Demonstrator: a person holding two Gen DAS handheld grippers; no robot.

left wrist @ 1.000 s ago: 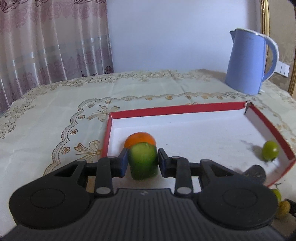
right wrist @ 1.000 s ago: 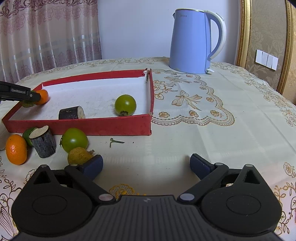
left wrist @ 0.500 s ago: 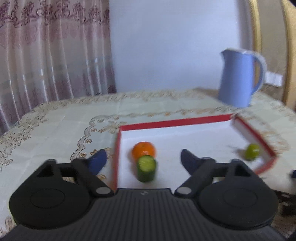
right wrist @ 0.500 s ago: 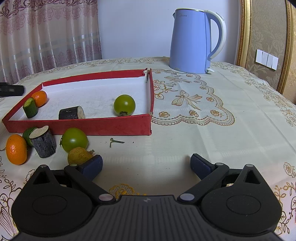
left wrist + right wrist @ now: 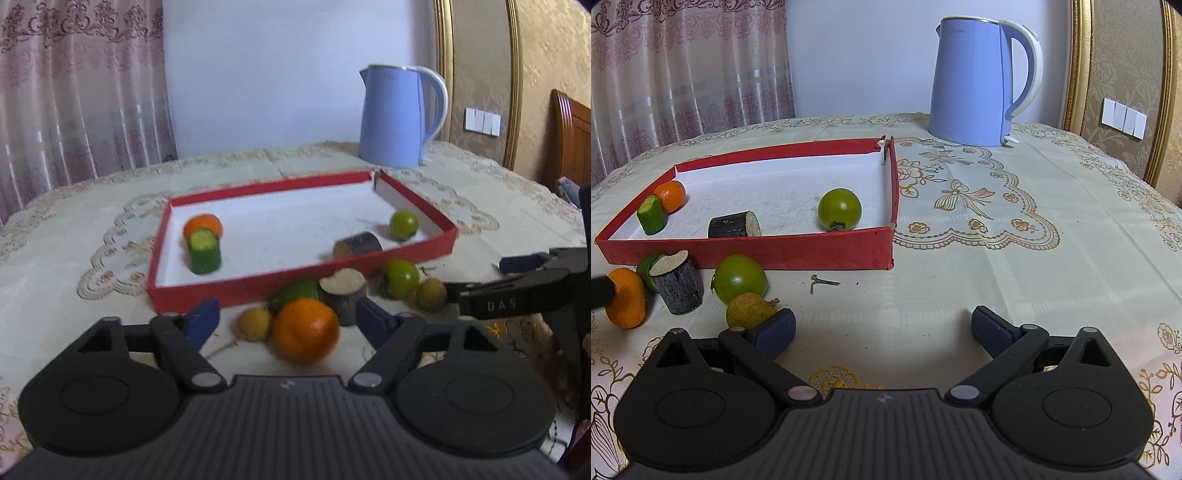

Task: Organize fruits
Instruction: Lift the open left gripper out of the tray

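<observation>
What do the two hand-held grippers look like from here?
Both match. The left hand-held gripper and the right hand-held gripper have matte black bodies with ribbed tops, round side discs, silver pivot pins and dark blue pads. White "DAS" lettering shows on one arm.

Cucumber piece [image 5: 652, 215] in tray [image 5: 775, 254], left end; kettle [image 5: 975, 81] behind; mandarin [image 5: 626, 302] before tray.
</observation>
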